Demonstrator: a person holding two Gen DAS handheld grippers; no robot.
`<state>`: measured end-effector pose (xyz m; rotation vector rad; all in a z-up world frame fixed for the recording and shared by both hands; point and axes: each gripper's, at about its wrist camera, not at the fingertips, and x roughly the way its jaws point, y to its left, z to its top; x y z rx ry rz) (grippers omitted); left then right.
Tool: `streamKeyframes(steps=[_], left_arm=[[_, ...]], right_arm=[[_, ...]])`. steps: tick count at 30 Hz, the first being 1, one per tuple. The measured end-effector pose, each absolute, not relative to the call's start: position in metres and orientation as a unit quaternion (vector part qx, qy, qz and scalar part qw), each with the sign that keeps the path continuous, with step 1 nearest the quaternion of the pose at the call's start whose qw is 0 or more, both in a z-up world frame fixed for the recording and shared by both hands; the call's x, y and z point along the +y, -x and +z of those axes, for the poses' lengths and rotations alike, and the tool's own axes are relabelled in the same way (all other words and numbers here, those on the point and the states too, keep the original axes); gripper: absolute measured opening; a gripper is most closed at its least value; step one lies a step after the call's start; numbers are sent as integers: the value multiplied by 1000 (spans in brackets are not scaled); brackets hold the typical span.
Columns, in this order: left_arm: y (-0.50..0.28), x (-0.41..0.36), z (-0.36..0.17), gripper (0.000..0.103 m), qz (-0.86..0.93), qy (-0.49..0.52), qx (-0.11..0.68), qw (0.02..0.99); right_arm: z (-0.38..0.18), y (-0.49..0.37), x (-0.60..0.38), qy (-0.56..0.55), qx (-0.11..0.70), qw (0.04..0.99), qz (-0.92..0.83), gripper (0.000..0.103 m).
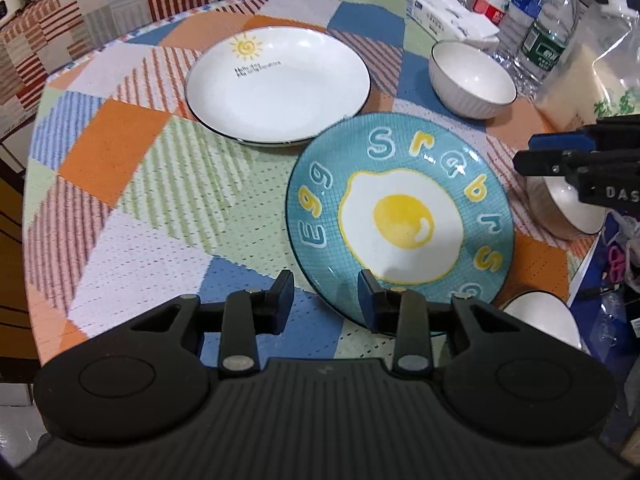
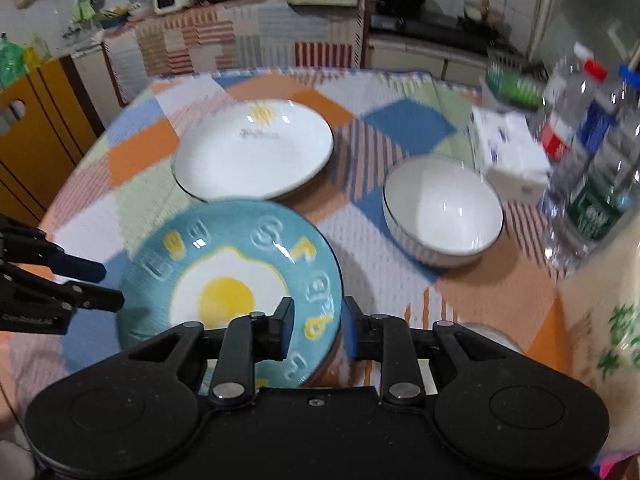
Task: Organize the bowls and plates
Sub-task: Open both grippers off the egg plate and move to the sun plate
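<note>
A blue plate with a fried-egg picture (image 1: 400, 220) (image 2: 228, 272) lies in front of a white plate with a small sun (image 1: 280, 84) (image 2: 256, 148), its far rim overlapping that plate's near rim. My left gripper (image 1: 324, 300) (image 2: 110, 284) stands open at the blue plate's near-left rim, pressing on nothing. My right gripper (image 2: 318, 324) (image 1: 522, 156) is open over the plate's right rim, which shows between its fingers without being pinched. A white ribbed bowl (image 1: 472, 80) (image 2: 440, 216) stands behind it. A brown-sided bowl (image 1: 568, 216) sits under the right gripper, and another white bowl (image 1: 540, 316) is nearer.
The round table has a patchwork cloth (image 1: 120, 200). At its back right stand several water bottles (image 1: 544, 40) (image 2: 592, 184), a tissue box (image 1: 448, 16) (image 2: 512, 156) and a clear pouch (image 1: 600, 64). The table edge curves along the left, with cabinets (image 2: 36, 128) beyond.
</note>
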<state>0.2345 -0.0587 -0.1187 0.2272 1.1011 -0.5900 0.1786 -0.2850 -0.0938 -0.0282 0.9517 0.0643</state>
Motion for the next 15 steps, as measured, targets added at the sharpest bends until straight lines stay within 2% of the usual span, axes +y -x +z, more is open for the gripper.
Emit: streamKeyframes(steps=[6,10,15], left_arm=[[-225,-51,-90,35,-269,-115,501,814],[-223,-42,-74,36,-261,-116,495,820],[-219,-32,-55,41,-254,-120,486,827]], right_arm=[[-50,-164,-266,33,430,900,60,39],[-27,-155,-253,46,413,906,80,50],[-4,-149,-242,53,394,913,97,63]])
